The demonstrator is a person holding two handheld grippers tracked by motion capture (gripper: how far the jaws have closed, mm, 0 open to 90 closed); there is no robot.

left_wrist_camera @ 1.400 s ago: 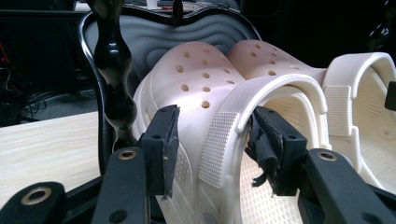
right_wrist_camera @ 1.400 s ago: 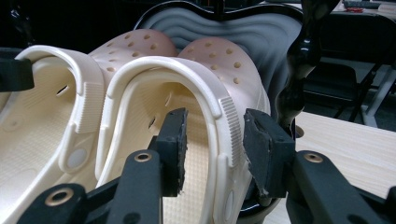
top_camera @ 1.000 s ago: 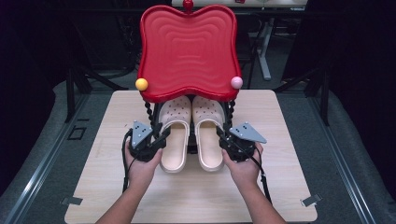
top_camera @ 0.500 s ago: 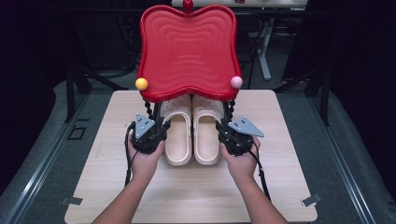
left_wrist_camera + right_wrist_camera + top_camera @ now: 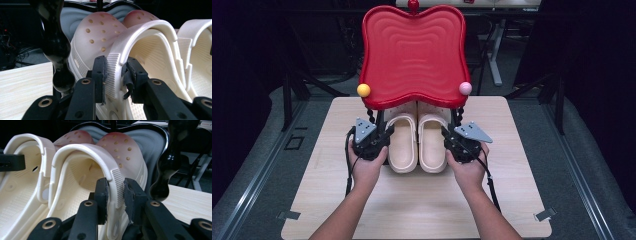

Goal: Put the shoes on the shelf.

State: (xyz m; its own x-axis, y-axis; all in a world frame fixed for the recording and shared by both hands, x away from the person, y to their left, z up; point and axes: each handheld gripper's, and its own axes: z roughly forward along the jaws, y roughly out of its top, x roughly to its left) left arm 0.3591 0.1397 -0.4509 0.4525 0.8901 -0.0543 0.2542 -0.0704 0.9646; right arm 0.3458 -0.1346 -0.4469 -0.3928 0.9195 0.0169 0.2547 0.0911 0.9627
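The pair of cream clogs [image 5: 418, 142] lies side by side on the tabletop [image 5: 512, 190], toes tucked under the red tray-like stand [image 5: 413, 55] and heels toward the person. The left clog [image 5: 140, 57] has its heel strap swung up in an arch; the left gripper [image 5: 116, 75] straddles the ribbed outer end of that strap, one jaw against its outer face, the other just inside. Its jaws have just been opening a little, with the strap between them, and the inner pad seems only barely in touch, so I judge the hold loose rather than firm. The right clog [image 5: 100, 172] mirrors this: the right gripper [image 5: 115, 192] has the ribbed end of its strap between the jaws, which have likewise just eased apart; both pads lie close against the rubber, but whether they press I cannot tell.

Judging by the toes already under the stand, the step in hand is sliding the pair in by their straps. To do it well, tighten both grippers on the ribbed patches first, where the rubber gives purchase, then push the two clogs together and level so neither twists or tips. Keep the soles flat on the tabletop, and steer each gripper inside the stand's black beaded legs [image 5: 56, 50], which stand just beside the outer jaws and could snag them.
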